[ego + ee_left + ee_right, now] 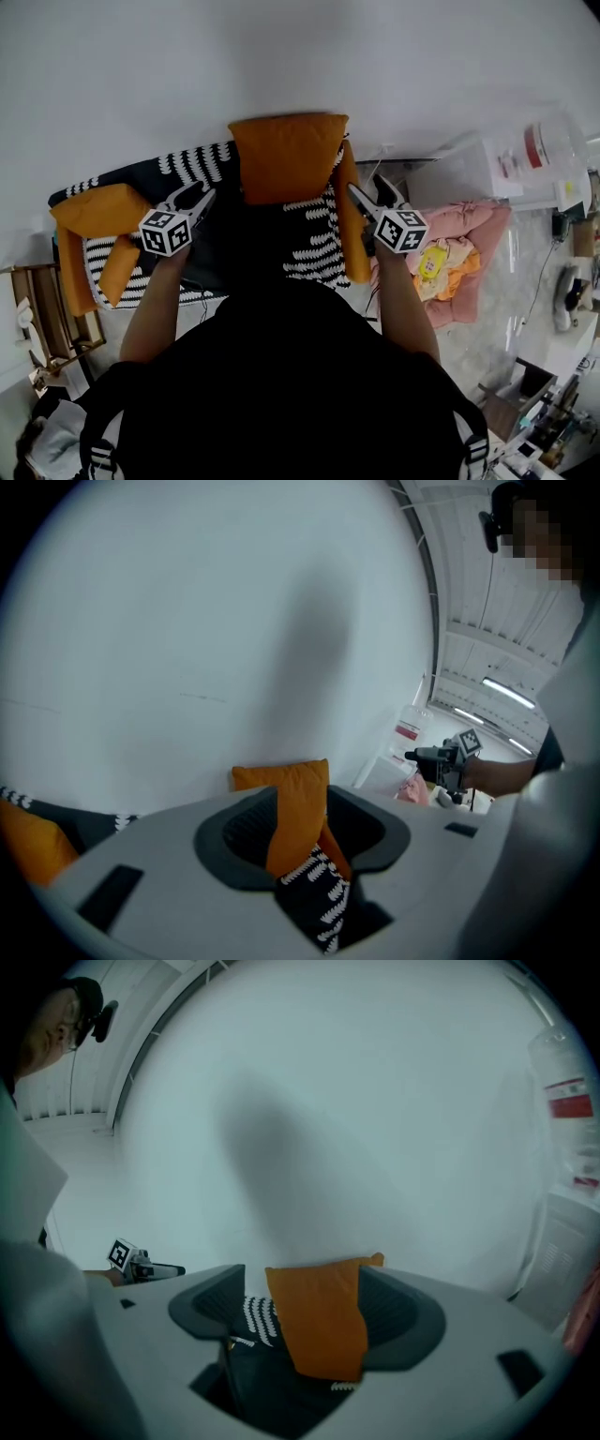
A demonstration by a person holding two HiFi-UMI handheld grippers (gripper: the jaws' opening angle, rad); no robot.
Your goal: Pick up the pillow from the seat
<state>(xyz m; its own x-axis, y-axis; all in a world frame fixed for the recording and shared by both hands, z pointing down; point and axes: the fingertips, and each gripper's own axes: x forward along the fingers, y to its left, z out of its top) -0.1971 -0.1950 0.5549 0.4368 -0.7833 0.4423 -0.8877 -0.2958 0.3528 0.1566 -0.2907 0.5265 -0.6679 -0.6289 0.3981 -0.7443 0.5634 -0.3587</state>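
Note:
An orange pillow stands upright against the white wall, on a seat with a black-and-white patterned cover. My left gripper hovers just left of the pillow's lower corner, jaws apart with nothing in them. My right gripper hovers by the lower right corner, jaws wide and empty. In the left gripper view the pillow shows beyond the gap of the left gripper. The right gripper view frames the pillow between the jaws of the right gripper, not touching.
A second orange cushion lies at the seat's left end, and an orange side cushion stands at its right end. A pink padded chair and white boxes are on the right, a wooden stand on the left.

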